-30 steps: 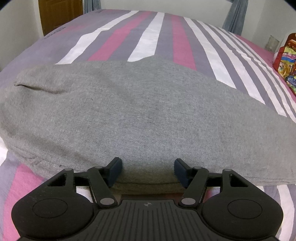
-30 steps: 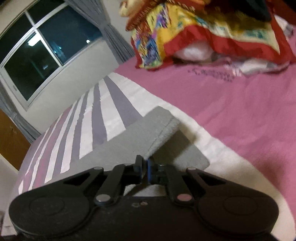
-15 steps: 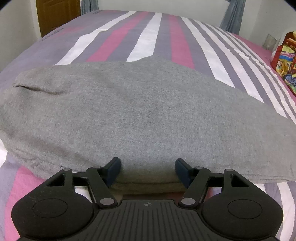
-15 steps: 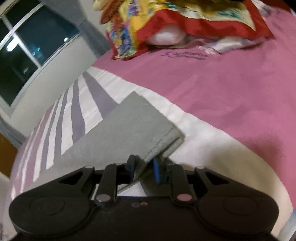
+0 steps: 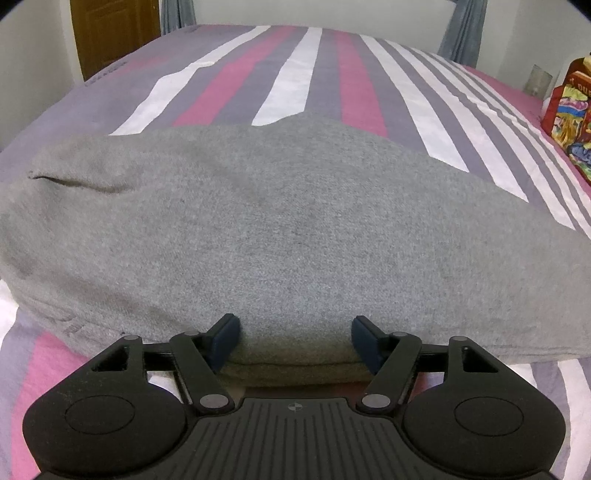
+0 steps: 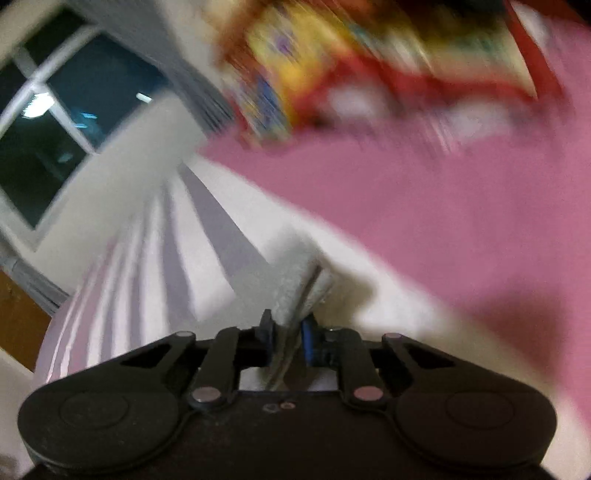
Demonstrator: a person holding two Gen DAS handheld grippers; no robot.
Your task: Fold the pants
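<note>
Bed (image 5: 314, 74) with pink, purple, white striped cover. Brown wooden door (image 5: 110, 33) far left. Grey curtains (image 5: 461, 33) behind. Colourful red-edged bedding (image 5: 569, 110) at right. Dark window (image 6: 62, 122), blurred.

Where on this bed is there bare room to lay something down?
The striped sheet beyond the grey pants, up to the far edge by the door, lies bare. A narrower bare strip runs right of the pants toward the colourful bundle. The near edge is crowded: the pants fill it, with the left tool at their fold.
</note>
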